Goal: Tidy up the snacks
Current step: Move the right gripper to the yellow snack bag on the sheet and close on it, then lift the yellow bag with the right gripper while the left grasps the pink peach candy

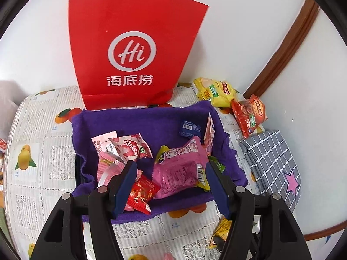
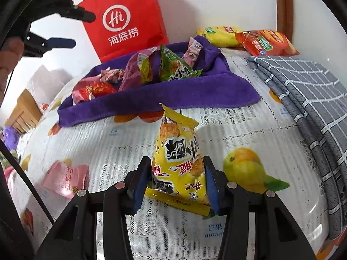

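Left wrist view: looks steeply down from close above the purple cloth — red paper bag and white wall behind.
Right wrist view: sits lower and nearer the tabletop, facing across it toward the same wall.
Shared: purple cloth, red bag, checked cloth — and corner chip bags.

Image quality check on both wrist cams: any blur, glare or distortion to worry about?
Left wrist view: sharp on the purple cloth tray, strong fisheye bending the table edge, black vignette in the corners, wall washed out. Right wrist view: yellow snack packet between the right claw crisp, some sheen on its wrapper; the left claw at upper left softer.
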A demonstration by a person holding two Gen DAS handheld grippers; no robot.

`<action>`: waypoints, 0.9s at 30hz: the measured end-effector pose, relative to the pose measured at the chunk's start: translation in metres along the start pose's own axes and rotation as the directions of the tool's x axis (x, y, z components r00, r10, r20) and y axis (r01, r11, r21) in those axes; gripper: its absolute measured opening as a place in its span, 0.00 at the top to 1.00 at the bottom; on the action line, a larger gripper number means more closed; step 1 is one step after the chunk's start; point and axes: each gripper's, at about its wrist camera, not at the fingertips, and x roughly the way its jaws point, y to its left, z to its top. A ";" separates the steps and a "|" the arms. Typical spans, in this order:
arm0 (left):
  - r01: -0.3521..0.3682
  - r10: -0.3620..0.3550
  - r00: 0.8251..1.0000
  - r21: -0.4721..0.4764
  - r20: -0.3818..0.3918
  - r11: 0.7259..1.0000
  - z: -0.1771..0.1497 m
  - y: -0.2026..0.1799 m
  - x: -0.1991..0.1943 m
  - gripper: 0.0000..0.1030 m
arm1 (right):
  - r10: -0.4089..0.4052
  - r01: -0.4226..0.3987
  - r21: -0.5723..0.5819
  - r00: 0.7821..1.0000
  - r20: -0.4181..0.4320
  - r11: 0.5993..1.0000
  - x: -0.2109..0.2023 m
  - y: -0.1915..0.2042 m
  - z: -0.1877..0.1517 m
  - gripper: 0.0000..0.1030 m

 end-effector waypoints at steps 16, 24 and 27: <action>-0.092 0.088 0.995 0.126 0.035 0.988 -0.036 -0.044 -0.007 0.39 | -0.018 0.018 -0.014 1.000 -0.004 1.000 0.001 0.001 0.001 0.53; -0.184 0.177 0.982 0.114 0.067 0.976 -0.070 -0.027 -0.019 0.39 | 0.031 -0.031 0.032 0.999 0.007 0.999 -0.001 -0.005 0.001 0.54; -0.181 0.180 0.983 0.082 0.026 0.980 -0.092 -0.009 -0.018 0.39 | 0.038 -0.038 0.041 0.999 0.010 0.998 -0.001 -0.005 0.001 0.54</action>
